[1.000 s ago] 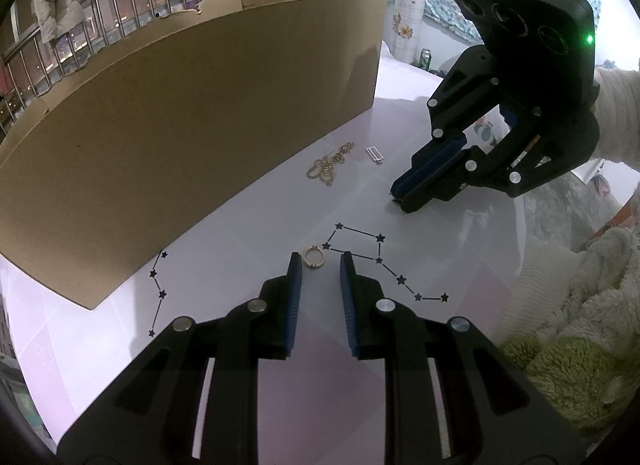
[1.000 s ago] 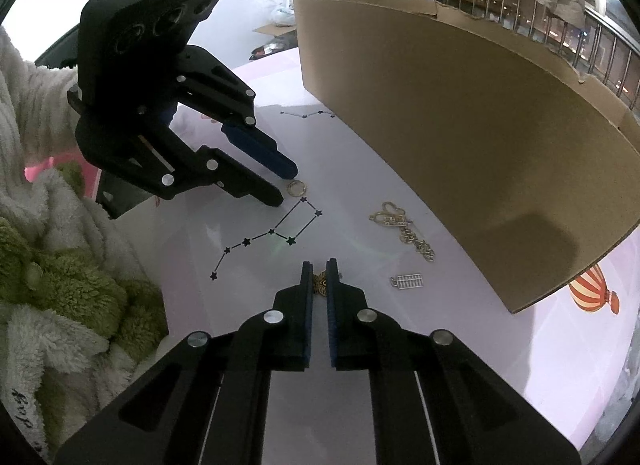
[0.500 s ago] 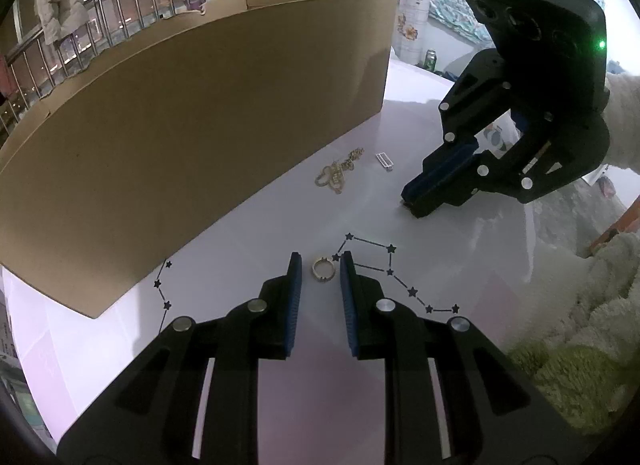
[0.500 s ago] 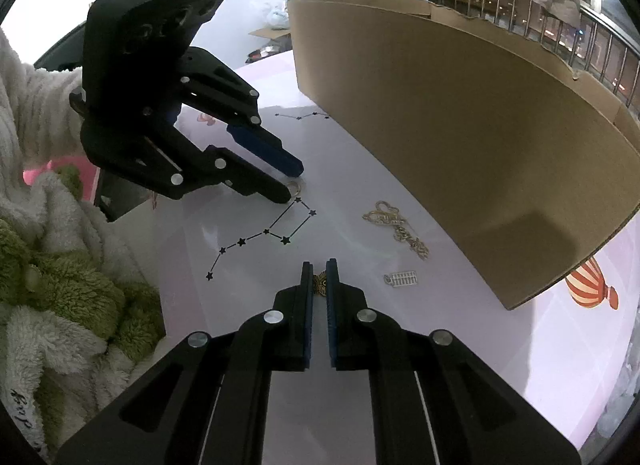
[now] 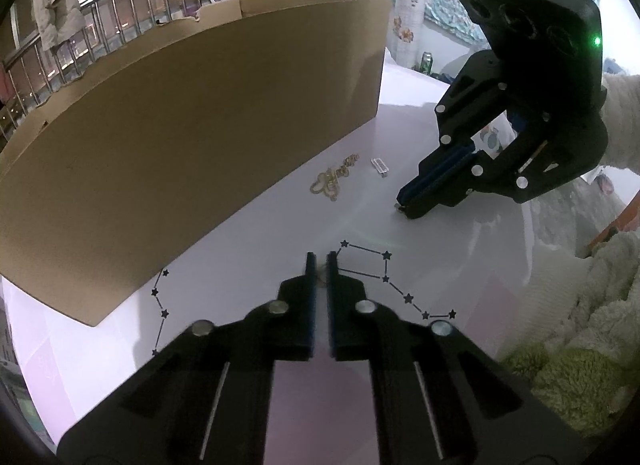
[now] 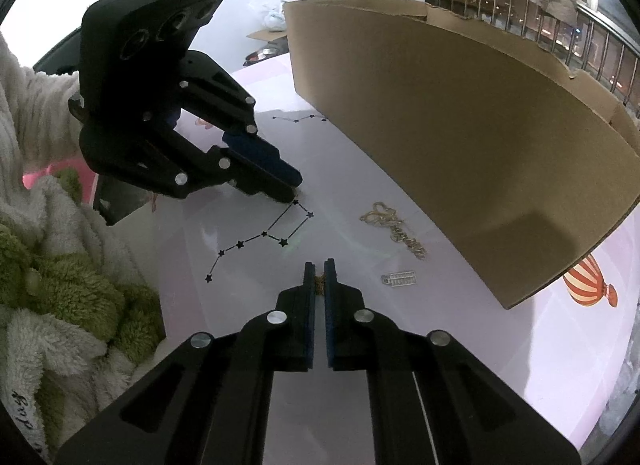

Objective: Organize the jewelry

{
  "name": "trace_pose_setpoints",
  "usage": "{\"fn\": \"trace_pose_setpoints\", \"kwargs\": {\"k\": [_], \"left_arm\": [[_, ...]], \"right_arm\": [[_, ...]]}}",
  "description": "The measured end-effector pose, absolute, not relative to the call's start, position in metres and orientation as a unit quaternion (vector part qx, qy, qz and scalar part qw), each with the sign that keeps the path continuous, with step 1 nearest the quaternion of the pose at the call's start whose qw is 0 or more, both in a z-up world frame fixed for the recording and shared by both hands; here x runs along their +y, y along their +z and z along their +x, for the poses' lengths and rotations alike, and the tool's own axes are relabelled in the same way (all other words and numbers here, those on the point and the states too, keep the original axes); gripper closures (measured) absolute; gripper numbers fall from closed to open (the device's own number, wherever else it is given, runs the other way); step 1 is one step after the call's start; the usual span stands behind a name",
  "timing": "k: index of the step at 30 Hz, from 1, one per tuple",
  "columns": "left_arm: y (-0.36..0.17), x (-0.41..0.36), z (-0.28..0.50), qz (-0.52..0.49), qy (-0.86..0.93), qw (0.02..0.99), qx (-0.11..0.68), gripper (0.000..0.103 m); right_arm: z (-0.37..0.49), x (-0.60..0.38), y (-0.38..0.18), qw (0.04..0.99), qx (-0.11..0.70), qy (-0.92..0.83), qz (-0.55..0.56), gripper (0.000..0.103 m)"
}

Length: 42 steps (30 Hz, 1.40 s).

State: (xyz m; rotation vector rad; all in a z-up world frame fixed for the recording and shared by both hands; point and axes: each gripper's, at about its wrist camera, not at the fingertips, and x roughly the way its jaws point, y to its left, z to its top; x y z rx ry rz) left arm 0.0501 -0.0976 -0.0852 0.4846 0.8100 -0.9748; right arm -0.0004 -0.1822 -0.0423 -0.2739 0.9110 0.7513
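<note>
In the left wrist view my left gripper [image 5: 321,261] is closing its jaws on a small gold ring [image 5: 321,280], which lies on the white table [image 5: 260,249] and is pinched between the blue pads. In the right wrist view my right gripper [image 6: 319,265] is closing tight on a small gold piece [image 6: 319,284], tips at the tabletop. A gold chain [image 6: 394,229] and a silver charm [image 6: 400,279] lie loose between the grippers and the cardboard box [image 6: 460,137]. Each gripper shows in the other's view: the right gripper [image 5: 404,207], the left gripper [image 6: 296,193].
The long cardboard box [image 5: 180,137] walls off the far side. Star-line prints [image 5: 384,277] and a balloon print [image 6: 588,281] mark the table. Fluffy white and green sleeves [image 6: 60,285] fill the near side, and a railing [image 5: 100,33] stands behind the box.
The left jaws closed from a ring-wide gap onto the gold ring. The right jaws tightened slightly on the gold piece. Neither hand moved.
</note>
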Motion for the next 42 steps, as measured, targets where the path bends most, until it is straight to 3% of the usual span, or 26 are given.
{"fn": "trace_pose_setpoints", "kwargs": {"k": [26, 33, 42], "left_arm": [[-0.079, -0.085, 0.041, 0.218, -0.444, 0.789, 0.364, 0.103], [-0.079, -0.089, 0.039, 0.227, -0.445, 0.784, 0.368, 0.089], [-0.085, -0.088, 0.042, 0.233, -0.434, 0.786, 0.373, 0.088]], "right_arm": [[-0.006, -0.191, -0.035, 0.832, 0.434, 0.33, -0.102, 0.097], [-0.006, -0.187, -0.035, 0.83, 0.437, 0.33, -0.106, 0.09], [-0.005, -0.183, -0.039, 0.827, 0.441, 0.33, -0.109, 0.089]]}}
